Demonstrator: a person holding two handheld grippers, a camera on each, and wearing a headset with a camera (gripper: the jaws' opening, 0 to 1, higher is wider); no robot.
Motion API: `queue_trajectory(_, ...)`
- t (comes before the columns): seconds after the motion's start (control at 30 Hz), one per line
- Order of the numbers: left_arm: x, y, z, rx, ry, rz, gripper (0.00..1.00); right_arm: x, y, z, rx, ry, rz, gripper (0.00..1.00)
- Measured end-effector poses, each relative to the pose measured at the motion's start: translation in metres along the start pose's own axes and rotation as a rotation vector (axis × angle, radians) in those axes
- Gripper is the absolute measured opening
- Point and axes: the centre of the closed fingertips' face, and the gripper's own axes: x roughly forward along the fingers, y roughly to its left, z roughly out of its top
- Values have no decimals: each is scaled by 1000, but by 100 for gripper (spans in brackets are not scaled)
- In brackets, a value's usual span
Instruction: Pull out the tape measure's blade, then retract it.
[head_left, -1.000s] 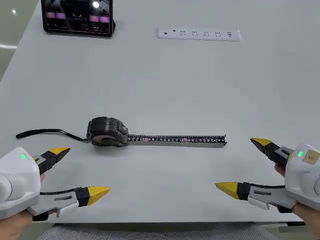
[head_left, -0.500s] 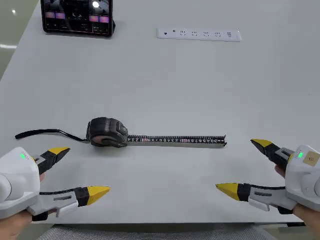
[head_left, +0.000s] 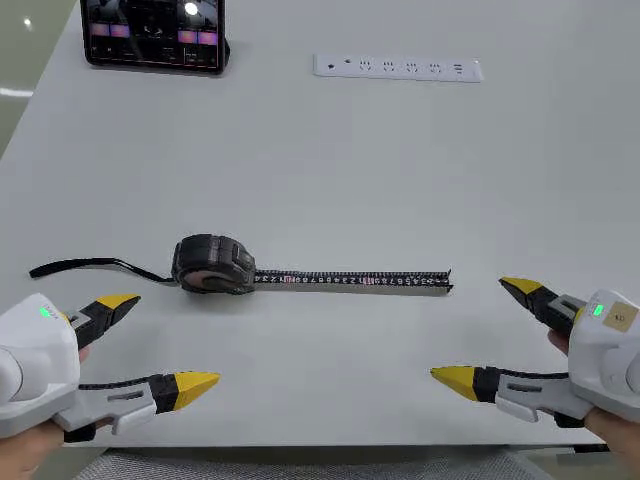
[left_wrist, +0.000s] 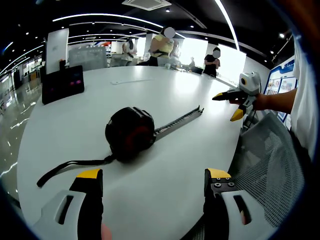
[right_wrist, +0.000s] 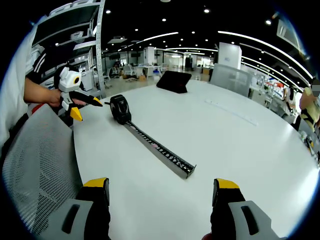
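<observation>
Just beyond the fingertips of the left gripper (head_left: 172, 340), not touching them, the tape measure (head_left: 212, 264) lies on the table (head_left: 330, 170). Its blade (head_left: 350, 280) is drawn out flat toward the right gripper (head_left: 470, 328), hook end near but apart from those fingers. Both grippers are spread wide, holding nothing. Judged: pull-out done, retraction left; blade numerals and case markings too small to read.

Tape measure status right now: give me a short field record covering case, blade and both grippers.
case: black rounded tape measure case, lying on the white table, untouched
blade: marked metal blade, extended, flat on the table
strap: black wrist strap, trailing away from the blade
left gripper: jaws open, apart from case
right gripper: jaws open, apart from blade tip
</observation>
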Motion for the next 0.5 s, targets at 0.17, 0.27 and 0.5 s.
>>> queue_trajectory(0.17,0,0,1,-1,-1,1,80,0,0,0,1,-1,0,84)
queue_trajectory(0.27,0,0,0,0,0,2,80,0,0,-1,1,0,0,84)
queue_trajectory(0.5,0,0,0,-1,1,3,80,-1,0,-1,0,1,0,84)
